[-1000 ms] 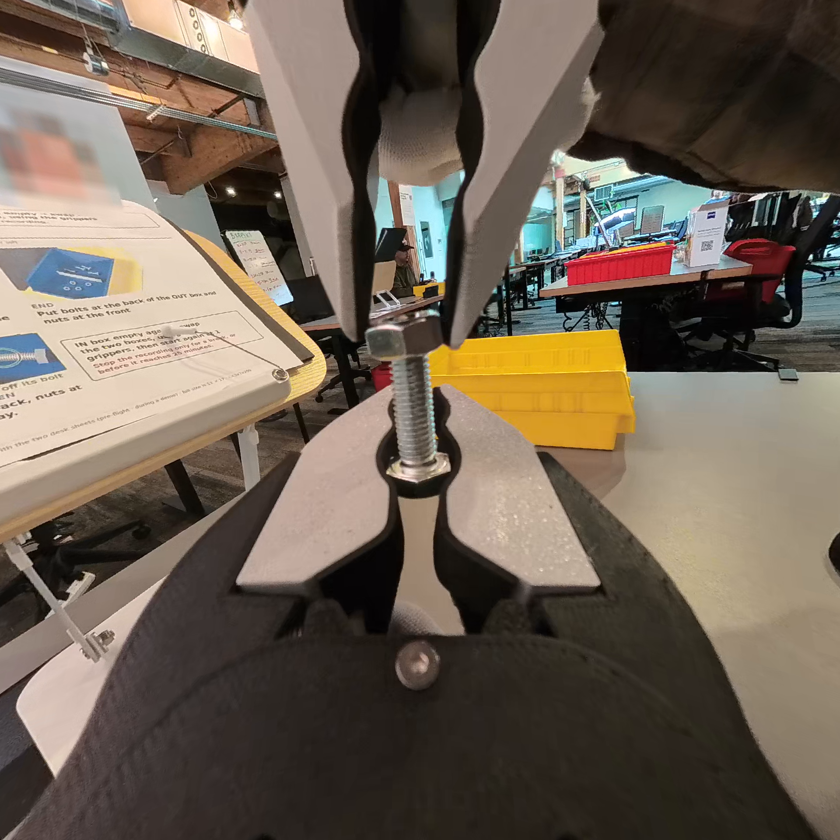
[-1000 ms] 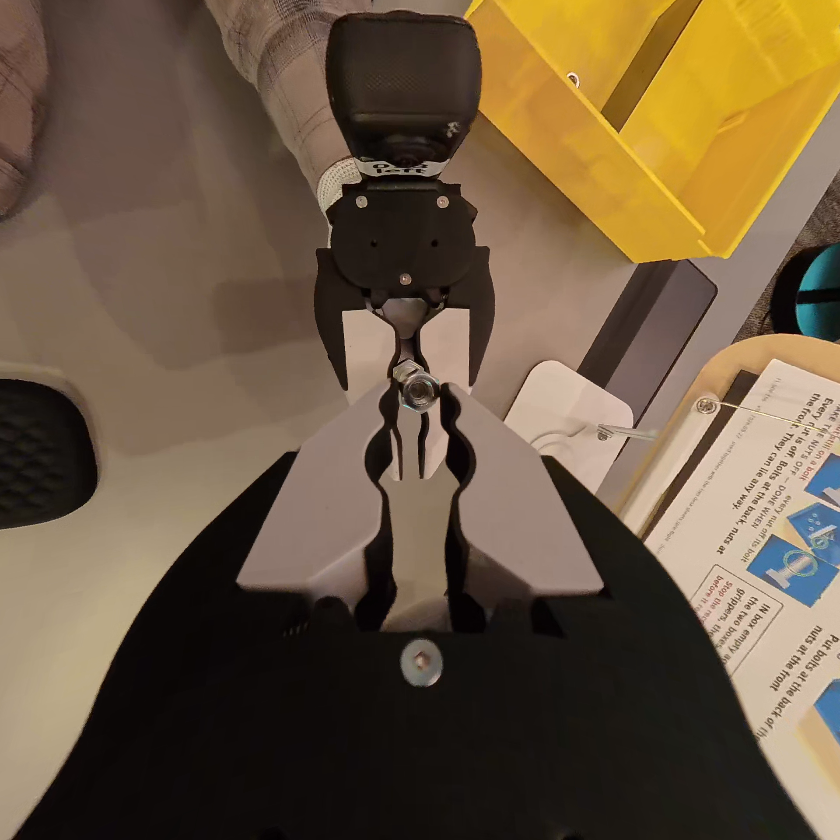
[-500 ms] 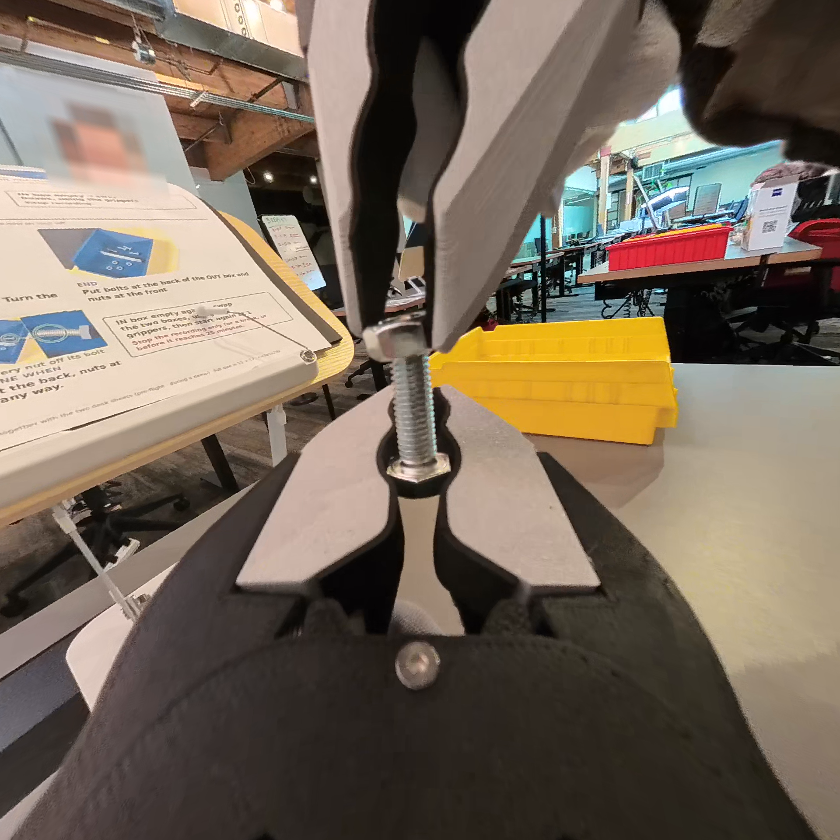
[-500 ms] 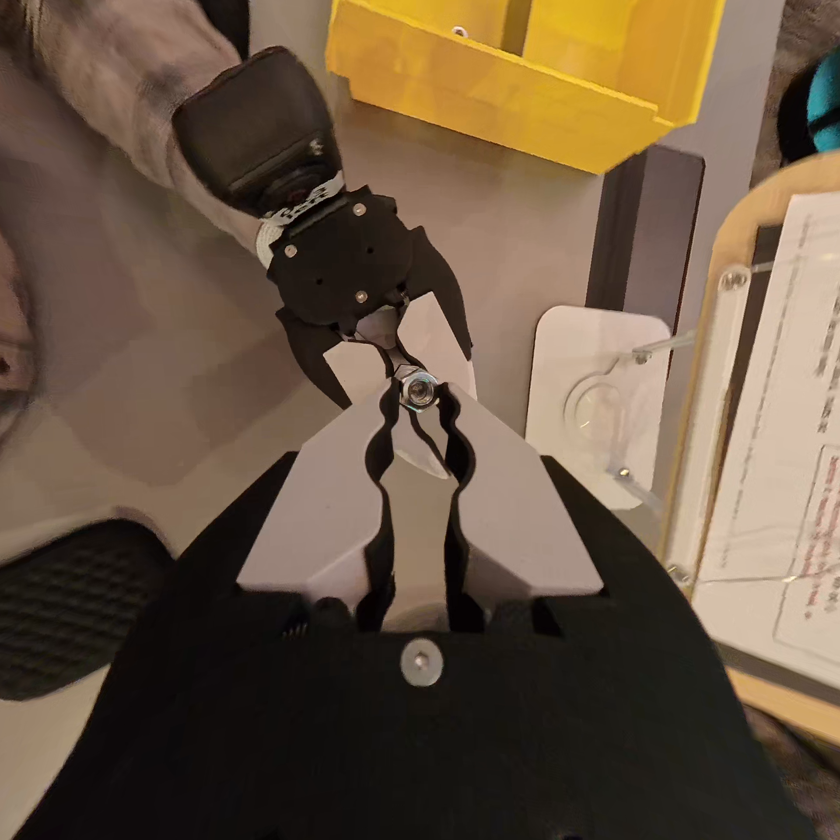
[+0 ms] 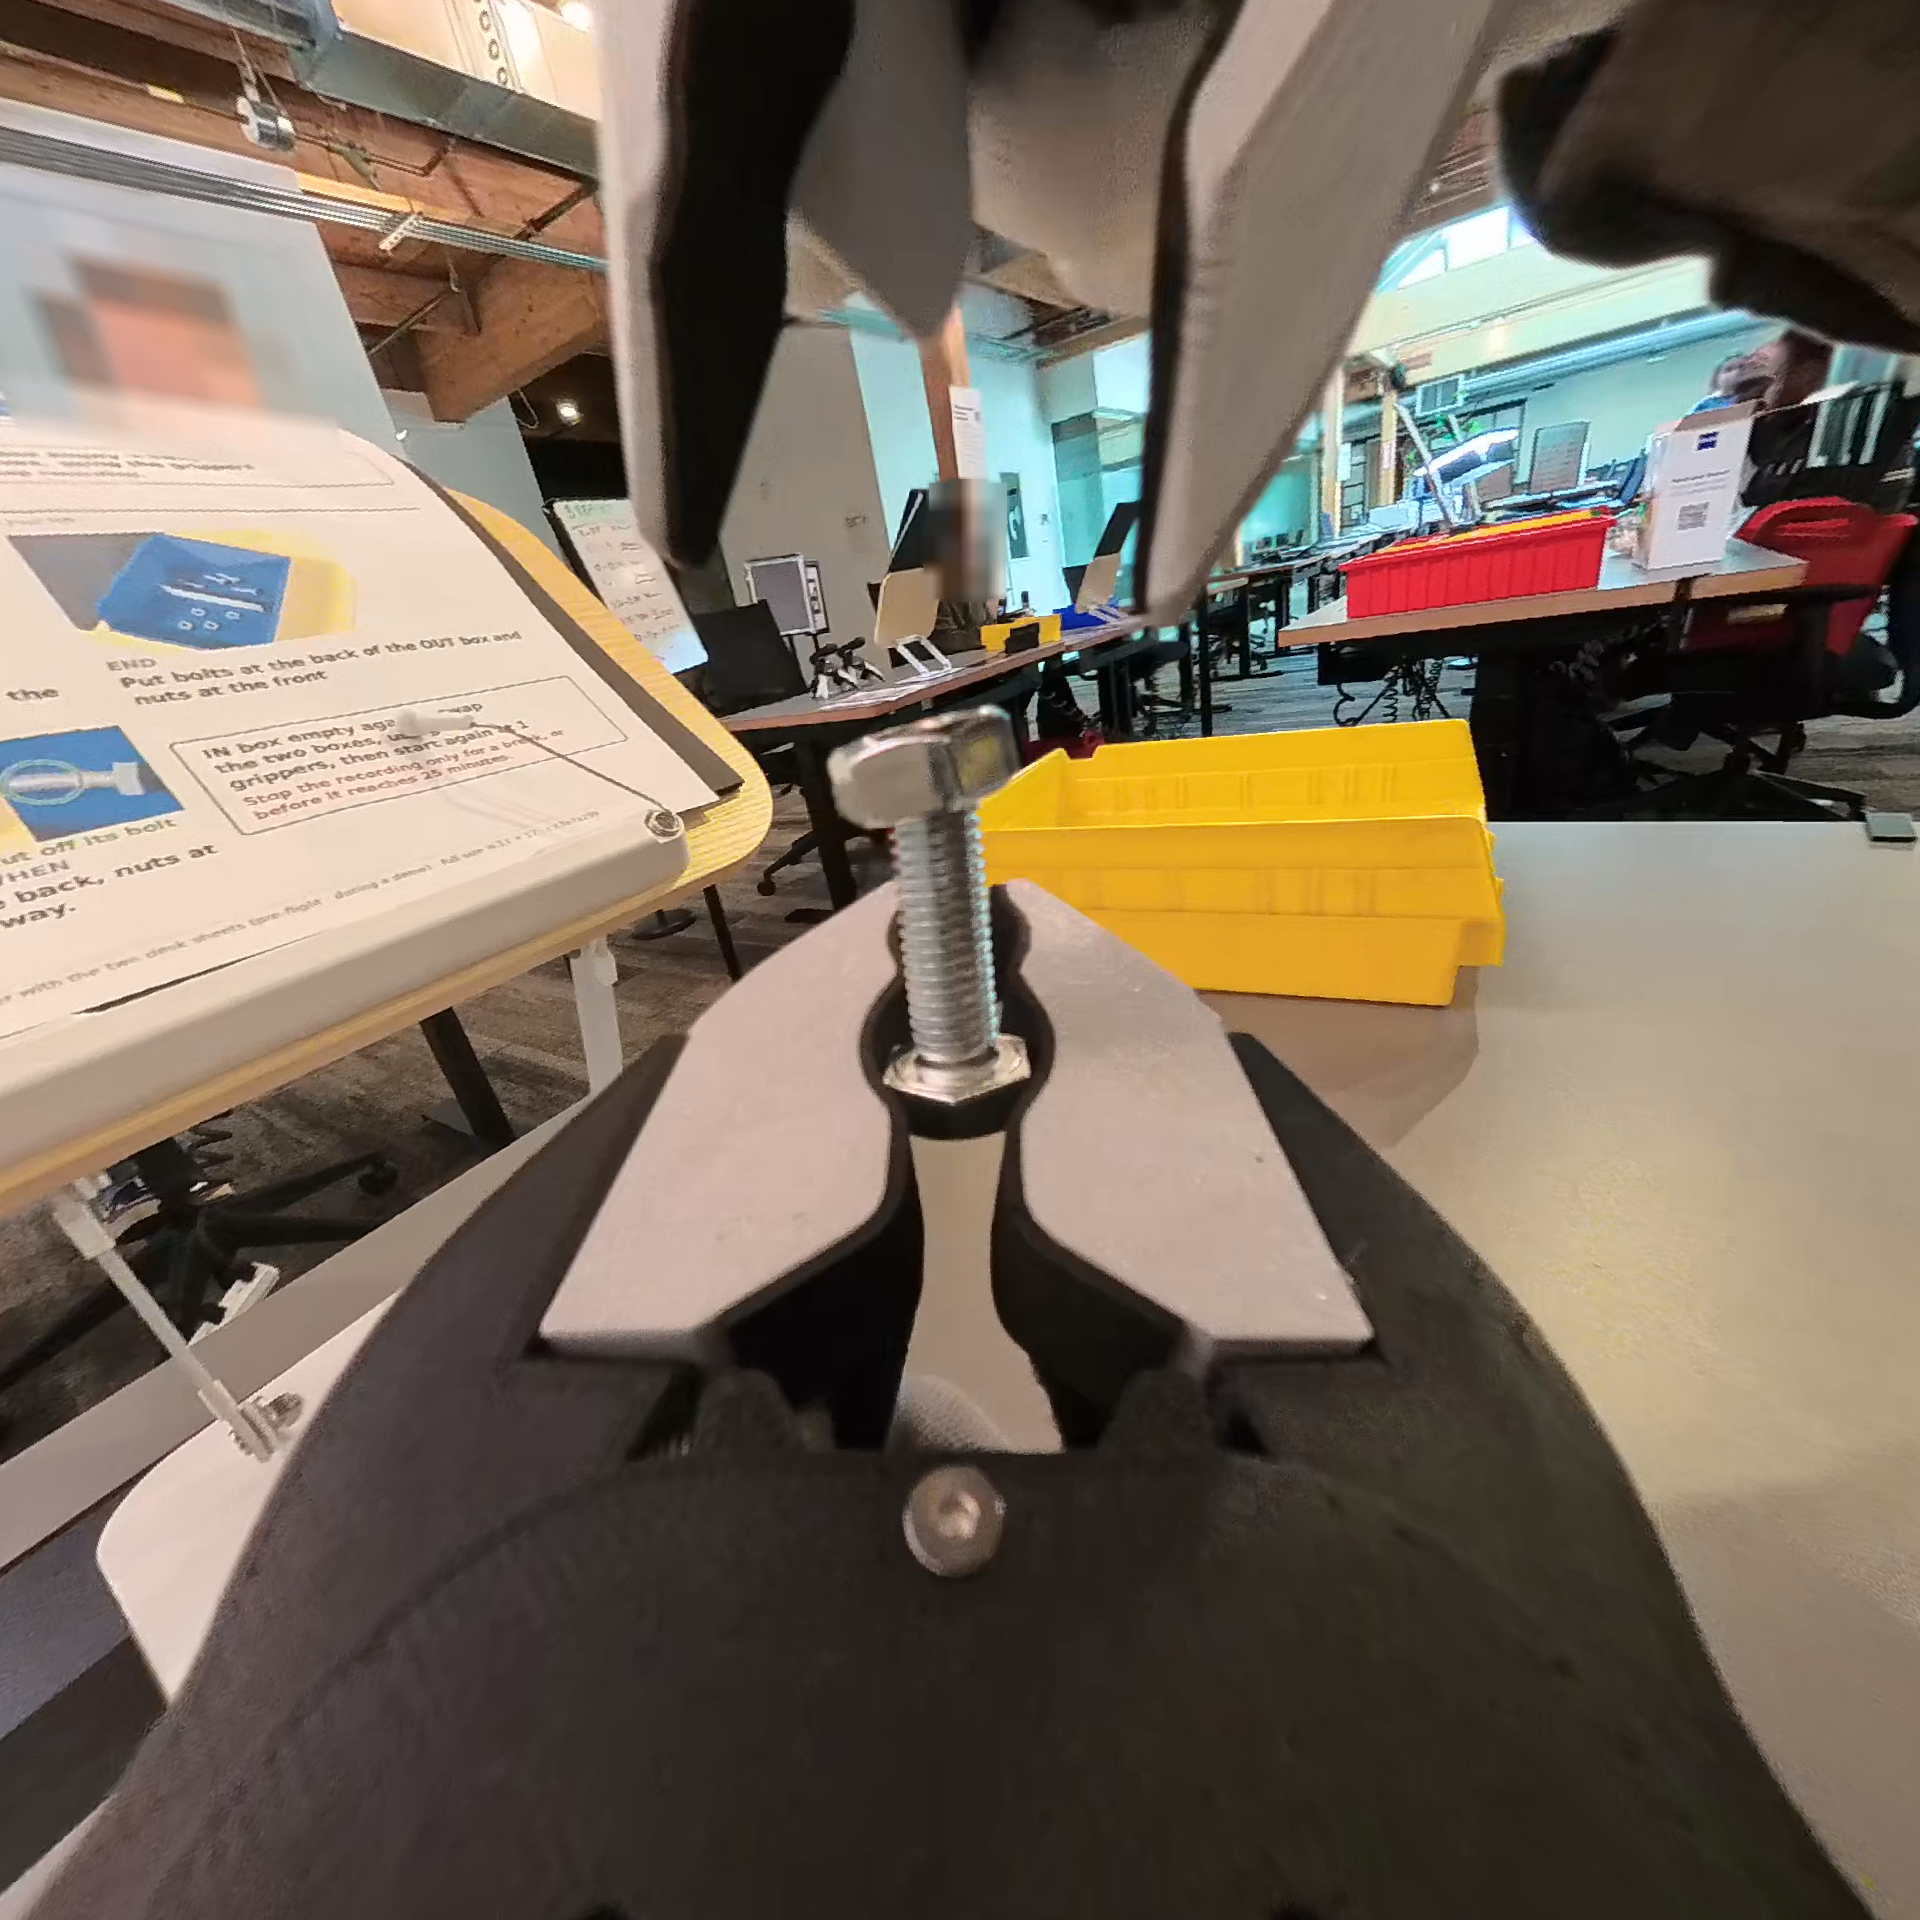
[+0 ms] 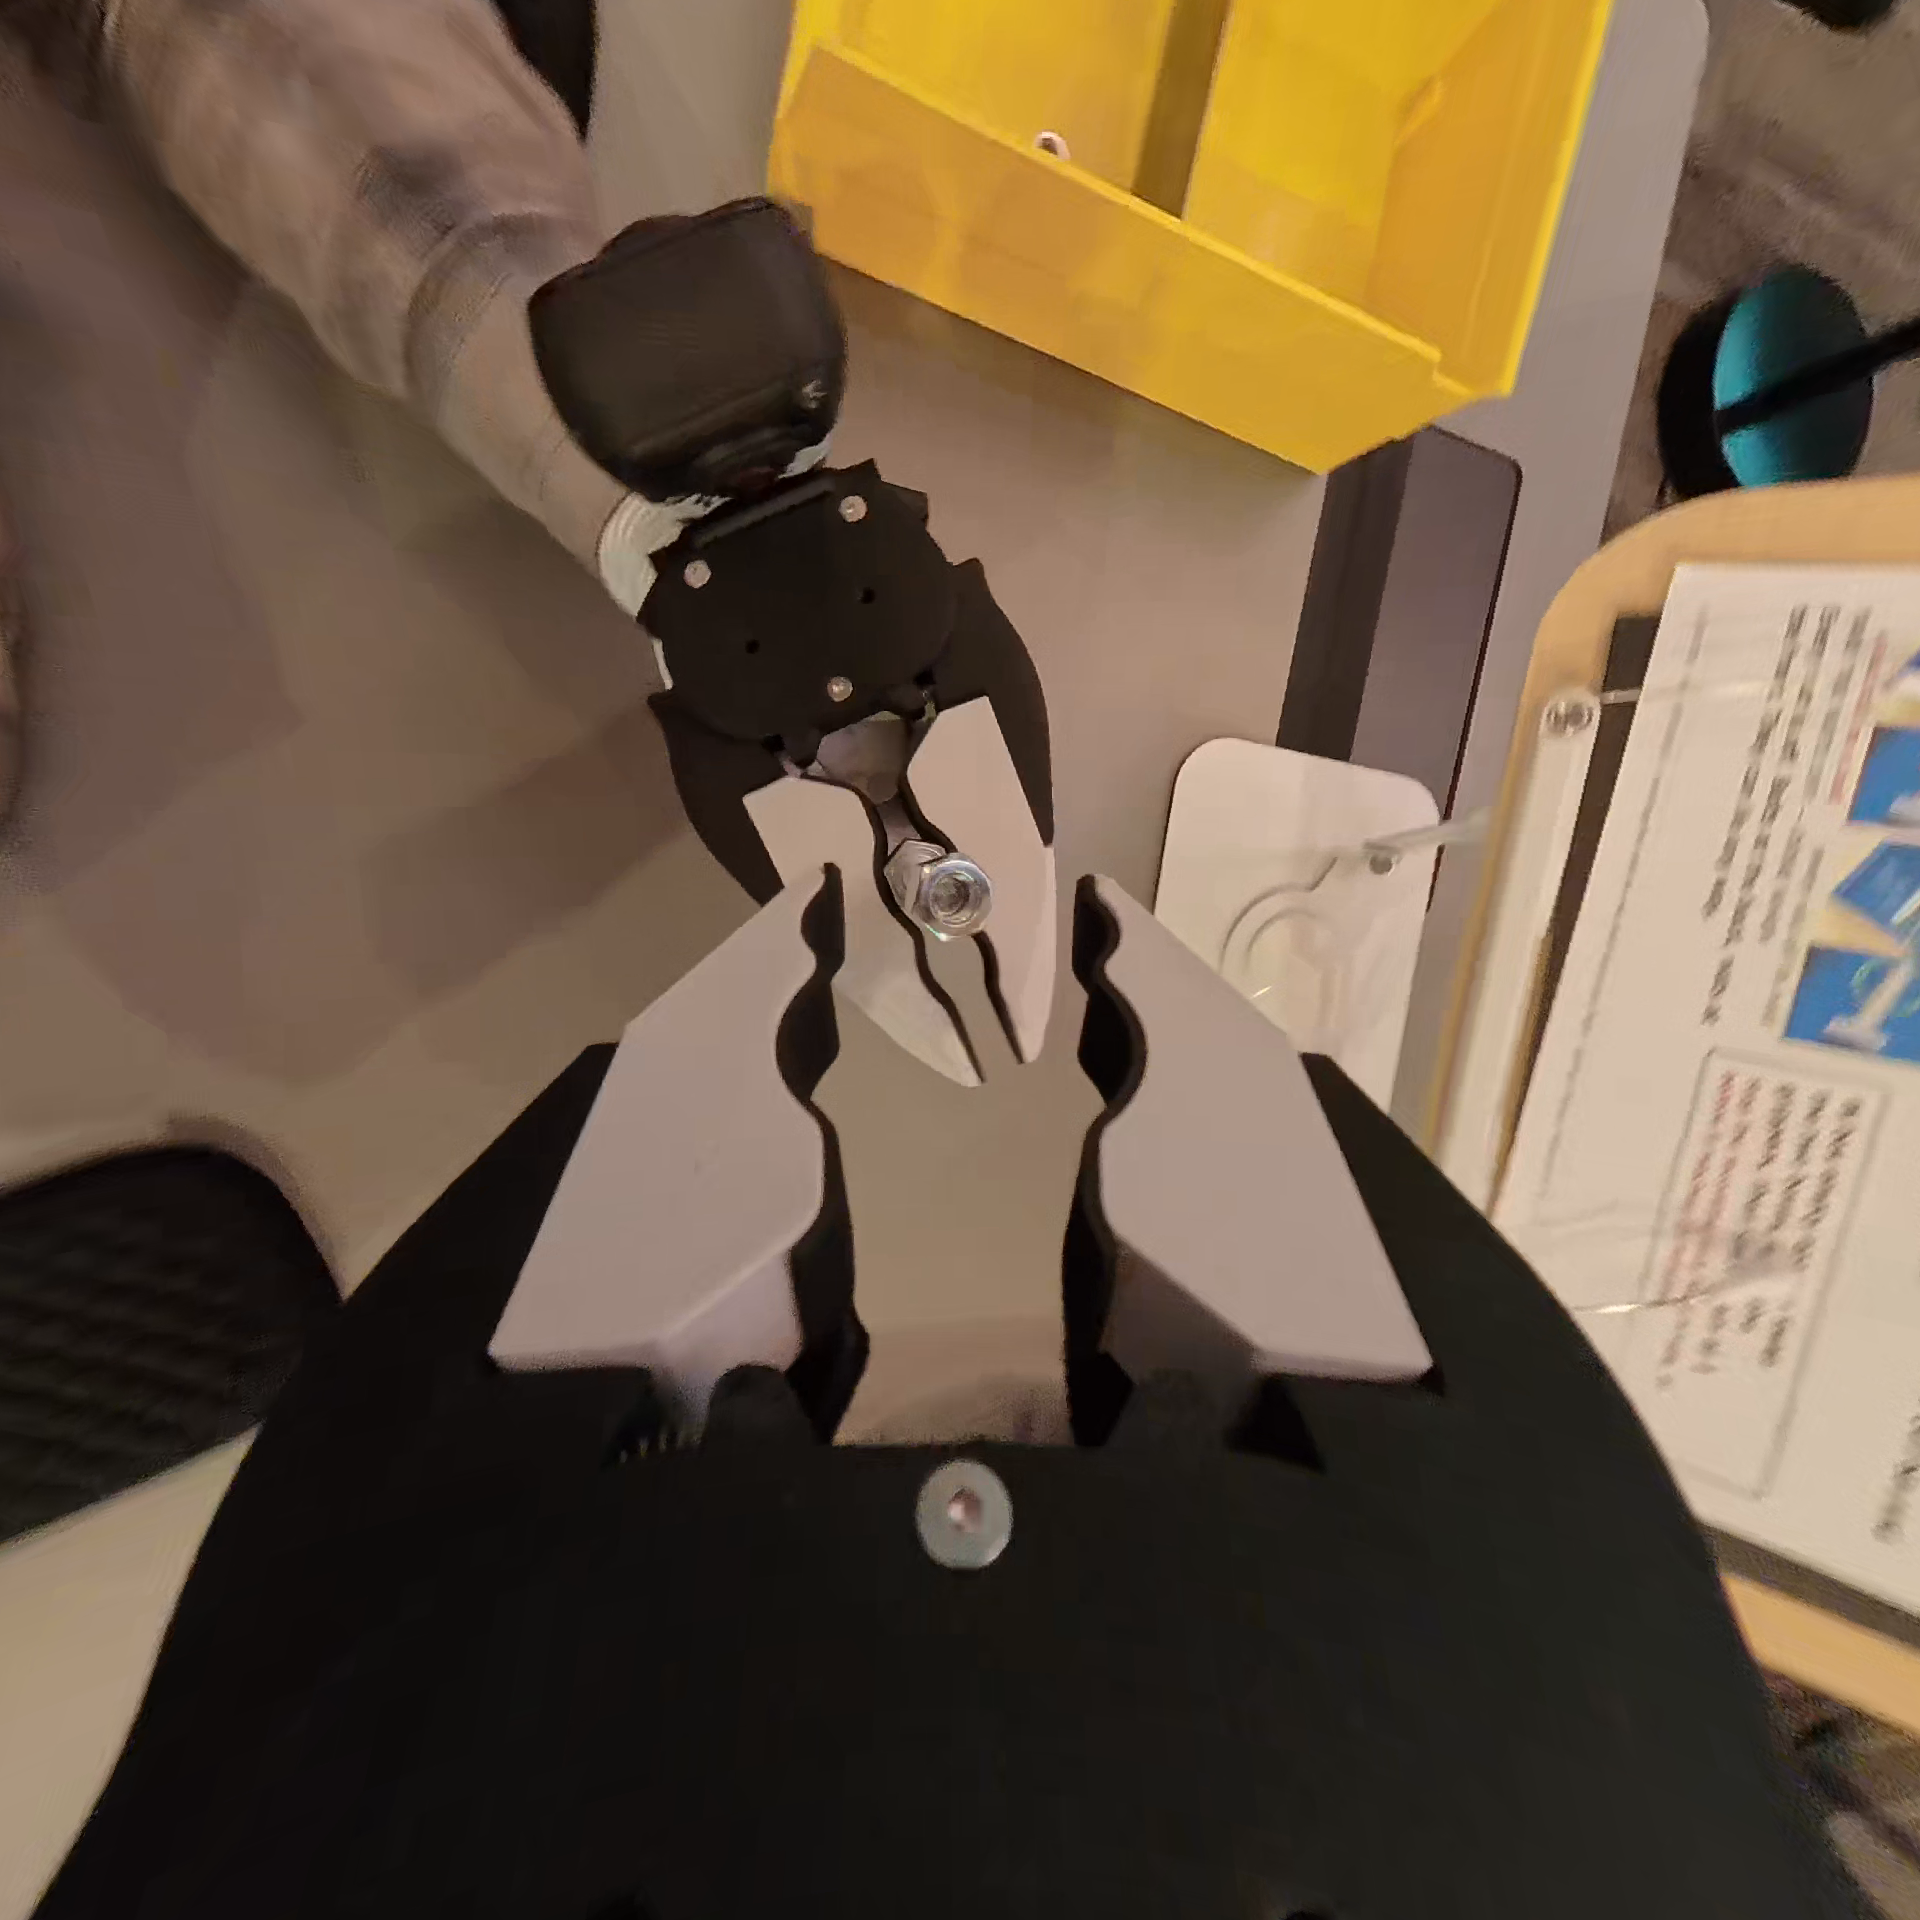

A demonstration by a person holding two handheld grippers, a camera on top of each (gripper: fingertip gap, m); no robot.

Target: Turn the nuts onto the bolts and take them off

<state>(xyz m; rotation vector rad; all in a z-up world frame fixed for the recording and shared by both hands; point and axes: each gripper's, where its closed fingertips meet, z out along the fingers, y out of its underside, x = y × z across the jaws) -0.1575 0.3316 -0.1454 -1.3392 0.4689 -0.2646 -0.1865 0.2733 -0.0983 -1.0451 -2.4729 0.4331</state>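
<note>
A silver bolt (image 5: pixel 940 914) stands upright, head (image 5: pixel 920 774) on top, with a hex nut (image 5: pixel 954 1075) threaded near its lower end. My left gripper (image 5: pixel 956 914) is shut on the nut, which sits in the round notch between its jaws. My right gripper (image 5: pixel 920 577) hangs above the bolt head, open and empty, fingers spread to either side without touching it. In the right wrist view the right gripper (image 6: pixel 956 888) is open just above the bolt head (image 6: pixel 951 899), and the left gripper (image 6: pixel 997 1060) shows below it, held by a gloved hand.
A yellow bin (image 5: pixel 1247 883) stands on the grey table (image 5: pixel 1662 1143) behind the bolt; it also shows in the right wrist view (image 6: pixel 1091 260). A tilted instruction board (image 5: pixel 312 727) on a white stand base (image 6: pixel 1299 883) is to the left. A black pad (image 6: pixel 104 1299) lies nearby. The gap from one gripper's tips to the other's is roughly 8 cm.
My right gripper was shut on the bolt head and twisting it; it has now opened, let go and drawn up off the head. The left gripper still holds the nut.
</note>
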